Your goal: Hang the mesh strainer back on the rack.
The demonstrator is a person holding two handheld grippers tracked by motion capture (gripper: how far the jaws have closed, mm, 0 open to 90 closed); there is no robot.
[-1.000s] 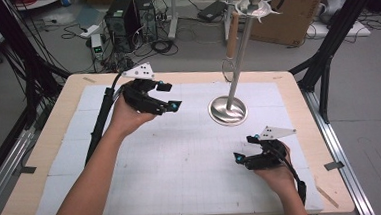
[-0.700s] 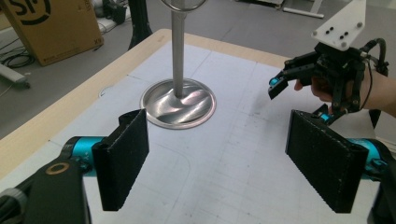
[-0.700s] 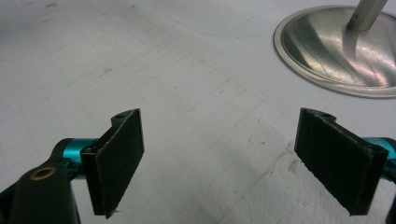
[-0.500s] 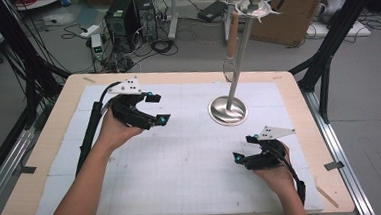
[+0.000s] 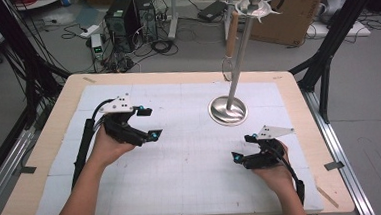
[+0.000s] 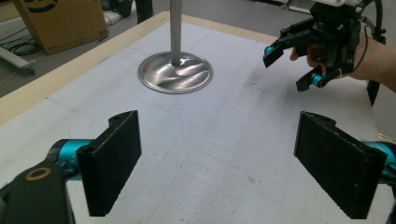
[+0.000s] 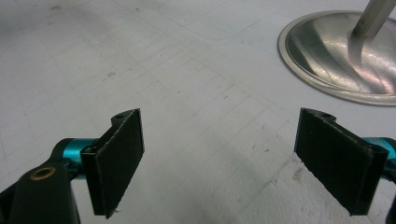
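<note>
A tall metal stand rises at the back right of the mat from its round base [image 5: 228, 110], which also lies ahead in the left gripper view [image 6: 176, 72] and the right gripper view [image 7: 341, 60]. A wooden-handled utensil [image 5: 231, 35] hangs from the stand's top. My left gripper [image 5: 149, 123] hovers over the mat's left half. Its jaws have just been opening and stand wide apart with nothing between them [image 6: 233, 168]. My right gripper [image 5: 243, 148] rests low near the front right, open and empty [image 7: 233, 163]. It is also in the left gripper view [image 6: 303, 60].
A white gridded mat [image 5: 192, 167] covers the wooden table [image 5: 45, 146]. Black frame posts [image 5: 326, 64] stand at the table's sides. On the floor beyond are a computer tower [image 5: 123, 16], cables and a cardboard box [image 5: 293, 11].
The left hand has moved left and toward the near edge, sinking closer to the mat, and its jaws have spread wider. The right hand and the stand have stayed put.
</note>
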